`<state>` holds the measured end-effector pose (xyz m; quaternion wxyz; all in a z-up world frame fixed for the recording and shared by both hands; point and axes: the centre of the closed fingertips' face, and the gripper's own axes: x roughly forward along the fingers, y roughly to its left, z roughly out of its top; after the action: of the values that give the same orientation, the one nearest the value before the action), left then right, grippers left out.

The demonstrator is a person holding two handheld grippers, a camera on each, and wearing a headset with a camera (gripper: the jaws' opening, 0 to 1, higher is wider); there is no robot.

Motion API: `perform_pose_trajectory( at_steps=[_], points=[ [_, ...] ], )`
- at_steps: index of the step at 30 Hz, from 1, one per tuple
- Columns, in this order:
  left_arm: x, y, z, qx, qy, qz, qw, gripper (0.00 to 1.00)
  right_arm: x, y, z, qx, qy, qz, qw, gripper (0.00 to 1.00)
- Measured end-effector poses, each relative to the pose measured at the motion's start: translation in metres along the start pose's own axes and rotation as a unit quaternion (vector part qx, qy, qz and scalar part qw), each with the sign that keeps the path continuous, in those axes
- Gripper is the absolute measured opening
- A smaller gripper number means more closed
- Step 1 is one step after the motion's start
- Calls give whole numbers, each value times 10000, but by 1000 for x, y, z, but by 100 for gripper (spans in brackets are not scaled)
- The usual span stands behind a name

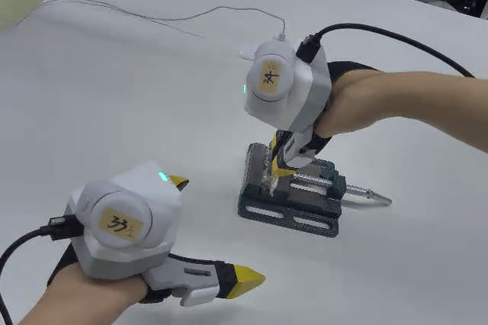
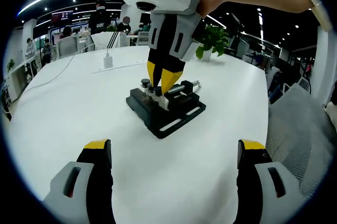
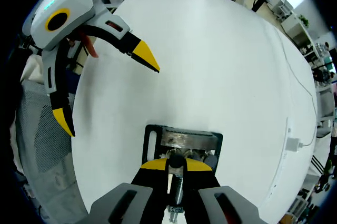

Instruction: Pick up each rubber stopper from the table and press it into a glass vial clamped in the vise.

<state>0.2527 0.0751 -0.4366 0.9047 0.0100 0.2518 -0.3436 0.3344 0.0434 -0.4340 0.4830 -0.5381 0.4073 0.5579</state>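
Hovering over the vise [image 1: 290, 214] on the white bench [image 1: 114, 96], the right tool [image 1: 276, 168] points down, jaws closed on a dark rubber stopper [image 3: 176, 159] beside a clamped glass vial [image 2: 145, 85]. The left tool [image 1: 216, 230] sits near left, jaws wide apart and empty.

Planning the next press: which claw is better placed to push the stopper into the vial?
Right. The right claw is shut on the black rubber stopper directly above the black metal vise; the left claw hangs open over the white table, apart from the vise.
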Motion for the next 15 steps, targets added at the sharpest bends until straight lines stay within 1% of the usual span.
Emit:
perform_pose_trajectory(
  at_steps=[1,5,9,10,15],
  points=[
    [0,0,0,0,1,-3,10000,99,0,0,0,38,9,-16,10000,4],
    [2,-1,0,0,5,-21,10000,99,0,-1,0,456,55,-74,9989,4],
    [2,-2,-1,-10,24,-46,10000,98,1,0,0,312,126,-142,9993,5],
    [2,-2,-1,-9,26,-46,10000,98,1,0,0,195,118,-136,9996,6],
    [1,-1,0,8,20,-34,10000,98,-1,0,-2,91,-40,-53,9999,6]
  ],
)
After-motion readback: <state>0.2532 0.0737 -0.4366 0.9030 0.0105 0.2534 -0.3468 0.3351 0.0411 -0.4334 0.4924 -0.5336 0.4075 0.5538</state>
